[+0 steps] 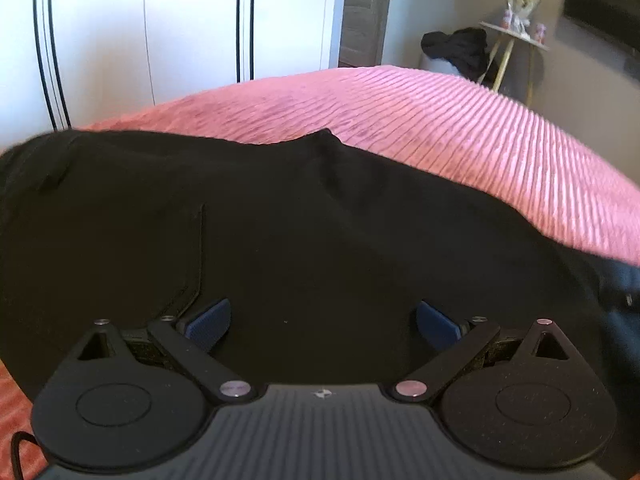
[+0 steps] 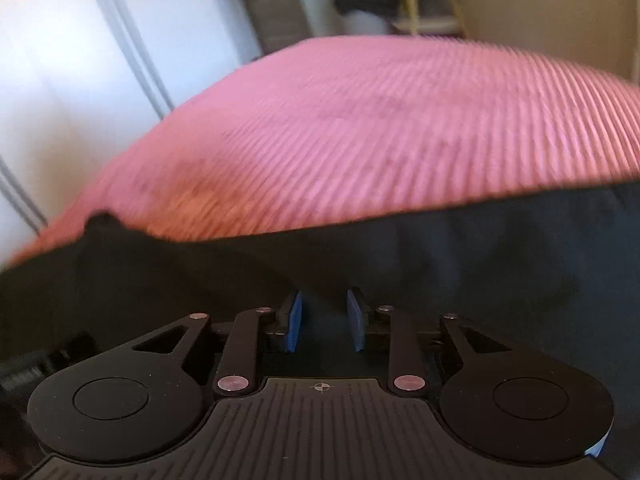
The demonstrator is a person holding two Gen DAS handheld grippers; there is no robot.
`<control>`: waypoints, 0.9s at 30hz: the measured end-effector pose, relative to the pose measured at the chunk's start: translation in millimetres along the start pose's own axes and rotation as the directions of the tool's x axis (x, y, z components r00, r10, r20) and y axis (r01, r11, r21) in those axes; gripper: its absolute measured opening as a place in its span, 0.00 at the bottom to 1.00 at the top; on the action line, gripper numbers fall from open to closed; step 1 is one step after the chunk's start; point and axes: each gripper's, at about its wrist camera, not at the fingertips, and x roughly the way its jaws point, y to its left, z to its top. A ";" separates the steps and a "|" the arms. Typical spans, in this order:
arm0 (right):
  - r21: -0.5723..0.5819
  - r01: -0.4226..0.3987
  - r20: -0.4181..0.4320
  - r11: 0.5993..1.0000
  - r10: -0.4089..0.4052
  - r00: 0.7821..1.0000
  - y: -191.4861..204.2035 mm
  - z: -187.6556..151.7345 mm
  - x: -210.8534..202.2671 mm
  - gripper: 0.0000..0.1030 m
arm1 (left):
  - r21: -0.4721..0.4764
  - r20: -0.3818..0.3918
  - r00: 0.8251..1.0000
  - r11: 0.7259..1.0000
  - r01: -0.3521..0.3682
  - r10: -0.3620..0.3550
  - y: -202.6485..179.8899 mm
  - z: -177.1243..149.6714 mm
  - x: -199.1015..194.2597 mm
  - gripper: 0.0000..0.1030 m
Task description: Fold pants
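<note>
A bedroom, with a bed covered in a pink ribbed bedspread point(image 1: 460, 128) filling the middle of both wrist views. Nearest the left camera, the left gripper point(image 1: 323, 322) sits low over black pants point(image 1: 280, 220), its two blue-padded fingers point(image 1: 210, 318) spread wide apart with nothing pinched between them; only dark cloth lies beneath the gap. The pants are spread across the near part of the bed, covering the lower half of this view, with a stitched pocket outline point(image 1: 196, 256) just ahead of the left finger and a small raised peak of fabric point(image 1: 326, 136) at their far edge against the pink cover. In the right wrist view, which is blurred, the right gripper point(image 2: 324, 320) also hovers over the same black pants point(image 2: 460, 248), its blue pads point(image 2: 294, 320) drawn close together but with a narrow gap between them; whether any cloth is caught there cannot be told. Beyond the pants the bedspread point(image 2: 380, 120) stretches away bare. Past the bed on the left stands a white wardrobe with thin dark vertical lines point(image 1: 140, 32). Farther right is a brown door point(image 1: 360, 12), then a heap of dark clothing on a pale container point(image 1: 456, 50), and a small round side table on slim legs point(image 1: 514, 38) holding a wrapped bundle.
</note>
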 end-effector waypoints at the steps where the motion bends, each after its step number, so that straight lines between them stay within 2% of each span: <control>1: -0.049 0.033 0.031 0.998 -0.032 0.999 6.0 0.1 3.8 0.30 | 0.015 0.006 1.000 1.000 -0.013 0.013 -4.0 -1.7 -0.6 0.96; 3: -0.073 0.075 0.100 0.995 -0.068 0.993 5.7 4.5 14.3 0.30 | 0.023 0.012 1.000 1.000 -0.019 0.019 -5.2 -4.8 -3.5 0.96; 4: -0.043 0.093 0.128 0.995 -0.087 0.988 0.1 6.8 16.6 0.25 | 0.020 0.013 1.000 1.000 -0.017 0.017 -3.5 -5.7 -4.2 0.96; 5: -0.010 0.126 0.147 0.992 -0.123 0.981 -3.5 10.5 19.1 0.14 | 0.017 0.013 1.000 1.000 -0.016 0.016 -3.5 -6.1 -4.3 0.96; 7: 0.075 0.230 0.144 0.970 -0.239 0.960 -19.6 22.4 17.5 0.09 | 0.008 0.013 1.000 1.000 -0.013 0.013 -1.2 -7.5 -6.2 0.96; 8: 0.125 0.253 0.139 0.959 -0.269 0.953 -32.3 28.6 10.0 0.18 | 0.004 0.014 1.000 1.000 -0.011 0.011 -0.8 -8.8 -7.7 0.96; 11: 0.312 0.298 0.145 0.902 -0.355 0.924 -86.2 39.8 -38.4 0.33 | 0.003 0.013 1.000 1.000 -0.009 0.009 1.1 -8.2 -5.8 0.96; 13: 0.502 0.293 0.139 0.814 -0.410 0.901 -134.8 36.5 -79.6 0.40 | 0.007 0.018 1.000 1.000 -0.014 0.014 0.0 -8.2 -4.9 0.96; 15: 0.647 0.262 0.128 0.716 -0.441 0.888 -183.1 17.2 -118.4 0.43 | 0.013 0.025 1.000 1.000 -0.016 0.015 -1.2 -7.4 -2.1 0.96; 17: 0.740 0.244 0.112 0.627 -0.473 0.874 -224.4 -15.3 -153.4 0.43 | 0.015 0.031 0.999 1.000 -0.016 0.015 -1.7 -6.8 -0.6 0.96; 19: 0.787 0.283 0.072 0.548 -0.537 0.841 -254.6 -48.7 -181.4 0.46 | 0.016 0.037 0.999 1.000 -0.015 0.015 -2.0 -6.9 -0.7 0.96; 20: 0.802 0.296 0.049 0.518 -0.552 0.832 -266.4 -61.9 -186.8 0.50 | 0.017 0.039 0.999 1.000 -0.017 0.016 -2.4 -6.8 -1.0 0.96; 21: 0.826 0.299 0.018 0.478 -0.552 0.833 -280.9 -76.4 -192.5 0.50 | 0.015 0.041 0.999 1.000 -0.018 0.018 -2.8 -6.4 -1.1 0.96; 22: 0.845 0.284 0.003 0.453 -0.534 0.846 -291.9 -87.7 -191.4 0.50 | 0.015 0.042 0.999 1.000 -0.020 0.020 -3.2 -6.2 -1.0 0.96; 24: 0.883 0.189 0.036 0.430 -0.463 0.886 -309.7 -103.8 -186.6 0.50 | 0.018 0.042 0.999 1.000 -0.019 0.018 -3.4 -4.7 -1.2 0.96; 26: 0.900 0.092 0.097 0.427 -0.400 0.911 -324.8 -107.5 -179.7 0.55 | 0.016 0.035 0.999 1.000 0.004 -0.005 -3.2 -3.7 -3.1 0.96; 27: 0.910 0.062 0.113 0.410 -0.388 0.915 -332.4 -107.6 -175.5 0.57 | 0.013 0.034 0.999 1.000 0.019 -0.020 -3.3 -4.0 -5.0 0.96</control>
